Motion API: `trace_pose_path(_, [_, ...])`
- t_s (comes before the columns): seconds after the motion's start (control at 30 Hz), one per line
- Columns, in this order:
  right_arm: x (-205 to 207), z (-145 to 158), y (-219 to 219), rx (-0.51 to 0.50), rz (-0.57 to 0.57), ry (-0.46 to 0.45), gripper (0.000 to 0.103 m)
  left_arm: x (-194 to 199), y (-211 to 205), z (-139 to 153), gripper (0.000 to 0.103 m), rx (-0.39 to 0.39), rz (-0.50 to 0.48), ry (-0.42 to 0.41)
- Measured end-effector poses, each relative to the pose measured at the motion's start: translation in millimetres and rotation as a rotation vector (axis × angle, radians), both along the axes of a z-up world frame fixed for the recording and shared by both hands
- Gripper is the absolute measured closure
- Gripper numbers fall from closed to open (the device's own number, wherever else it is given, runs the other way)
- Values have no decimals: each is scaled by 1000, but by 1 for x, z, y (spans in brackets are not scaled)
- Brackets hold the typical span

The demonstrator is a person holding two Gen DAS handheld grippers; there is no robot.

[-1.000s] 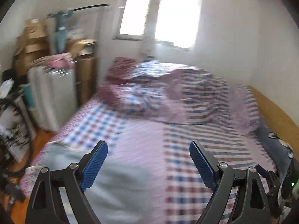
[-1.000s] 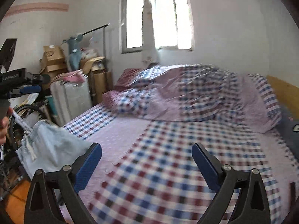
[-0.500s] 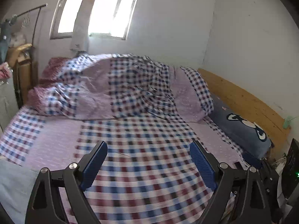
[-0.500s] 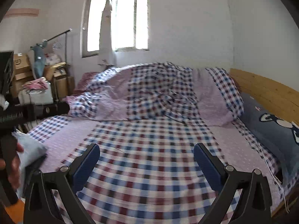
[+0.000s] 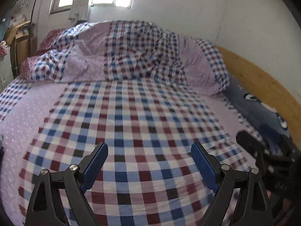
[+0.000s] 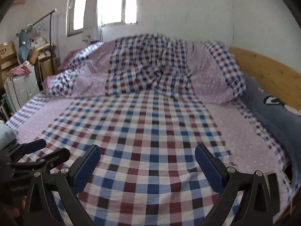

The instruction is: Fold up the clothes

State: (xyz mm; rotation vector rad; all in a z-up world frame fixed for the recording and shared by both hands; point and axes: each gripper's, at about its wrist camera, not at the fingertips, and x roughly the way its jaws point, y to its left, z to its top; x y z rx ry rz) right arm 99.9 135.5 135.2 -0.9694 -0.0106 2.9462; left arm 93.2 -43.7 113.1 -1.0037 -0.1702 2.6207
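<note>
**Both hand-held grippers spread wide over the checked bed, nothing held**

The left hand-held gripper (image 5: 149,164) fills the bottom of its frame with its blue pads (image 5: 95,167) far apart and only the checked bedsheet (image 5: 143,124) showing between them. The right hand-held gripper (image 6: 147,166) sits the same way at the bottom of its frame, jaws wide, gripping nothing.

The garment to fold, a pale grey-blue piece of clothing (image 6: 5,135), appears only as a sliver at the left edge of the right wrist view, at the near corner of the bed just above the other gripper's black frame. How it lies cannot be told.

A rumpled checked duvet (image 6: 148,69) is heaped across the middle of the frame against the wall. A blue cartoon pillow (image 6: 278,111) lies along the wooden headboard (image 6: 267,71) at right.

At the far left, a silver suitcase (image 6: 20,88) stands closed with pink clothes (image 6: 19,69) piled on its lid. Behind it, closed cardboard boxes (image 6: 6,54) are stacked; their contents are hidden.
</note>
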Motion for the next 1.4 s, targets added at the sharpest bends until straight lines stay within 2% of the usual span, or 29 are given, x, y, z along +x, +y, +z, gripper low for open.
trace_pose_path(0.23, [-39, -57, 19, -42, -26, -72, 1, -23, 14, -54, 10, -26, 46, -56])
trace_pose_path(0.33, [-50, -70, 21, -41, -19, -92, 0, -34, 16, -68, 10, -16, 53, -81])
trace_pose_path(0.47, [-55, -85, 25, -10, -13, -101, 1, -47, 19, -74, 10, 5, 72, -97])
trace_pose_path(0.63, [-58, -97, 34, -18, -23, -122, 1, -52, 29, -88, 10, -38, 76, -118])
trace_pose_path(0.8, [-59, -105, 35, -9, -12, -134, 1, -53, 41, -96, 10, -152, 91, -112])
trace_pose_path(0.93, [-62, -119, 30, 11, -2, -167, 0, -54, 47, -110, 10, -213, 93, -126])
trace_pose_path(1.1, [-70, -134, 29, 3, 13, -218, 0, -54, 52, -114, 8, -242, 94, -110])
trace_pose_path(1.23, [-77, -143, 36, -50, 11, -250, 0, -54, 51, -117, 4, -242, 102, -112])
trace_pose_path(1.4, [-77, -146, 37, -59, -3, -251, 0, -59, 52, -119, 0, -269, 114, -119])
